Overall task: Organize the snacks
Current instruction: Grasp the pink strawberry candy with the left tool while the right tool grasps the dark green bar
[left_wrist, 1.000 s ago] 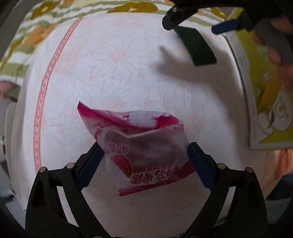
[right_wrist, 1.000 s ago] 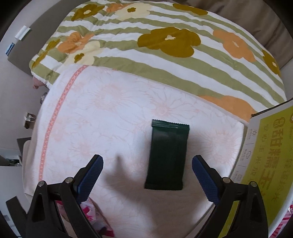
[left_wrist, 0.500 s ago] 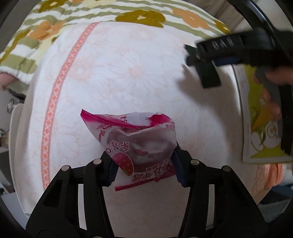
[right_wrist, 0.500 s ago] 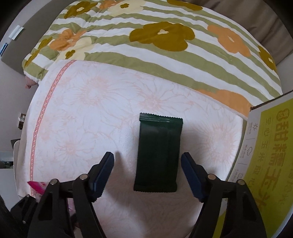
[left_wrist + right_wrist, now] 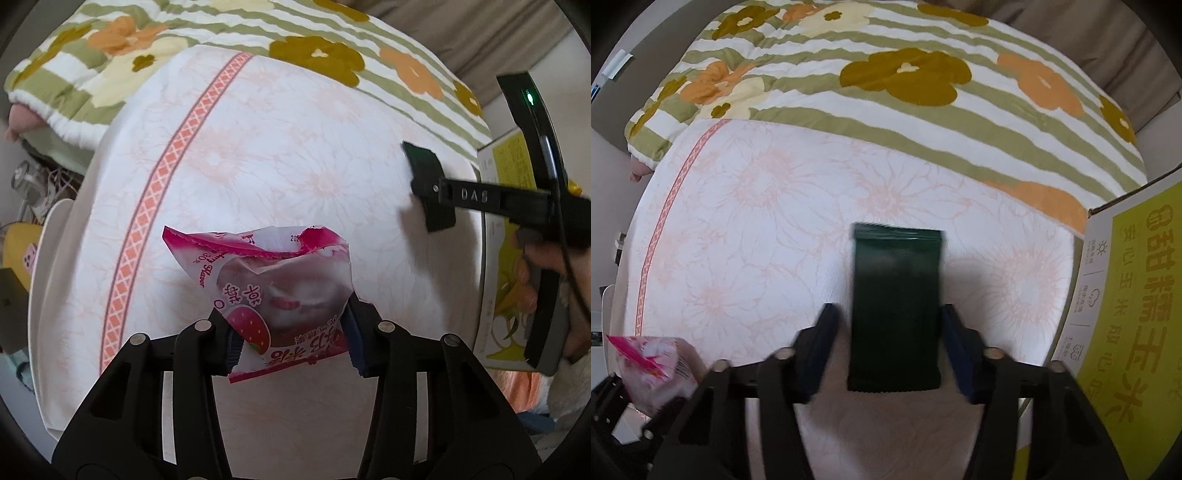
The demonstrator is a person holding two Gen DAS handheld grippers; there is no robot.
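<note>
On the left, the left claw (image 5: 291, 339) has just pressed in on the pink strawberry snack bag (image 5: 273, 291) and pinches its near end, the crumpled far end sticking out over the white floral bedsheet (image 5: 295, 155). Across to the middle, the dark green packet (image 5: 895, 314) lies flat on the same sheet with the right claw (image 5: 890, 343) over it. Its jaws have just come in too, and the right pad meets the packet's edge. On the left side a sliver of sheet seems to show, though blur makes that hard to call. I read it as a pinch across the packet's width. Far right, the yellow-green carton (image 5: 1126, 295) stands beside the bed, likely where the snacks go.

What could go wrong? The pink bag is puffy and slick, gripped low, so it may slide out or swing as it travels. The green packet is thin and flat, so a squeeze across its width could buckle it or let it pop free. Both claws heading for one carton could collide.

The count: two claws, two snacks in view, one pink and one green, one carton, and one flowered striped quilt (image 5: 905, 96) at the far side.
</note>
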